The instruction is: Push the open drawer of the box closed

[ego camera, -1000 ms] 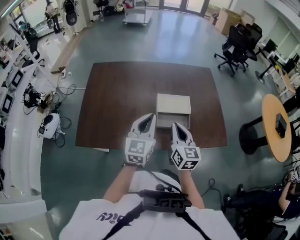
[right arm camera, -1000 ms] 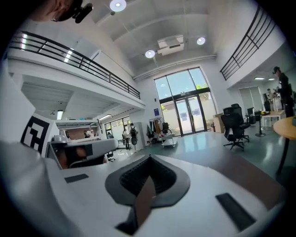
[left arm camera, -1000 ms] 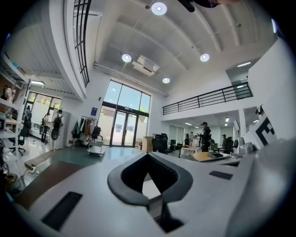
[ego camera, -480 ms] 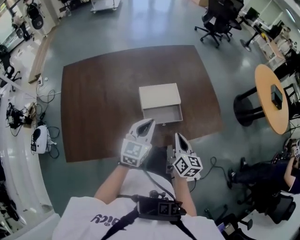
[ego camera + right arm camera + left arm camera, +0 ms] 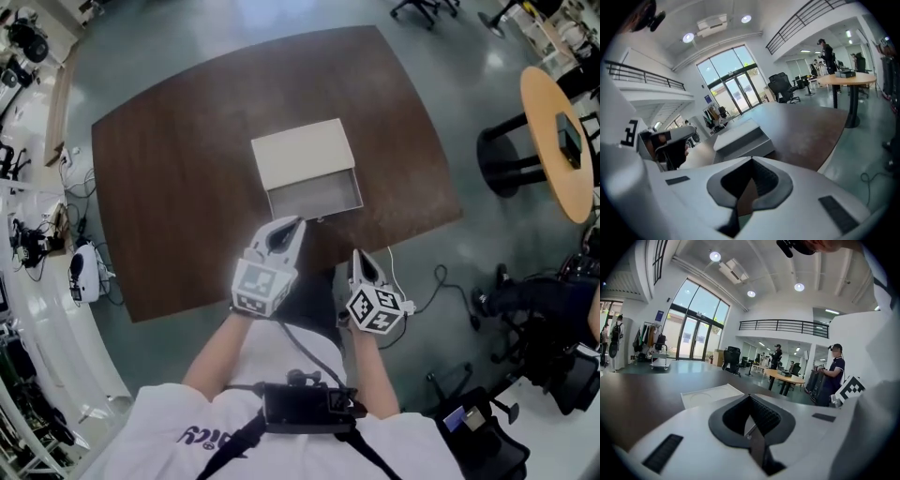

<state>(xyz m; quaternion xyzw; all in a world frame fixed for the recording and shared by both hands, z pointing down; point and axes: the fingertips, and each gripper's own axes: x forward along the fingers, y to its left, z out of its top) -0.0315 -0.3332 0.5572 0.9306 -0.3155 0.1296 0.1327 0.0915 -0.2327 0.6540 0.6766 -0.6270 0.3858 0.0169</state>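
Dark-brown wood surface (image 5: 169,187): broad, with rounded corners; carries only the box, near its middle.
Cream box (image 5: 302,153): low and rectangular, flat on the surface, plain lid side up, slightly skewed to the surface's edges.
Drawer (image 5: 316,199): pulled out of the box toward 6 o'clock, grey inside, nothing seen in it; front wall well inside the surface's near edge.
Left gripper (image 5: 298,222): white, pointing toward 1 o'clock, tips just beside the drawer's front wall at about its 7 o'clock corner; contact cannot be told.
Left jaws: pressed together, tips meeting in a point, nothing between them.
Right gripper (image 5: 357,254): white, at 5 o'clock from the drawer, past the surface's near edge and over the floor (image 5: 441,356), apart from the box.
Right jaws: closed tip to tip, holding nothing; box and pulled-out drawer in sight ahead in the right gripper view, at 11 o'clock.
Marker cubes (image 5: 375,310): one on the rear of each gripper, black-and-white squares facing up.
Person (image 5: 281,436): white shirt, at 6 o'clock of the surface, both forearms reaching forward.
Cable (image 5: 427,286): thin loop on the floor, at 3 o'clock of the right gripper.
Round table (image 5: 553,131): light wood, on a black base, at 3 o'clock of the surface.
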